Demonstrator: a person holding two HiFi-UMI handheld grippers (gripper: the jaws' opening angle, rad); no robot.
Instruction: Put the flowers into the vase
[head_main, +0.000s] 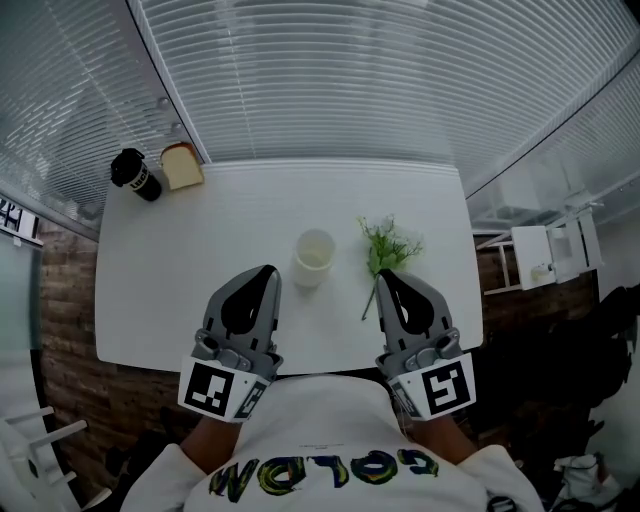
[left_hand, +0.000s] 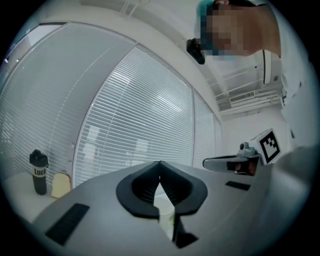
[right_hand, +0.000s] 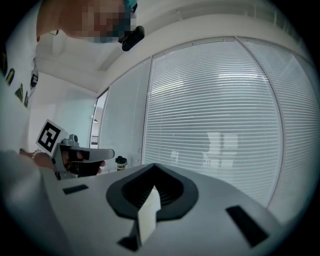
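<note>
A small white vase (head_main: 314, 258) stands upright near the middle of the white table (head_main: 180, 260). A sprig of green flowers (head_main: 388, 243) lies flat just right of it, its stem running back toward the near edge. My left gripper (head_main: 269, 271) hovers near the table's front edge, left of the vase, jaws shut and empty. My right gripper (head_main: 384, 274) is level with it, its tip over the sprig's stem, also shut with nothing in it. In the left gripper view the shut jaws (left_hand: 159, 164) hide most of the vase; the right gripper (left_hand: 235, 162) shows alongside.
A black bottle (head_main: 135, 174) and a tan bread-like block (head_main: 181, 166) sit at the table's far left corner. Window blinds (head_main: 330, 80) run behind the table. A white chair (head_main: 545, 255) stands off the right side. The left gripper (right_hand: 80, 157) shows in the right gripper view.
</note>
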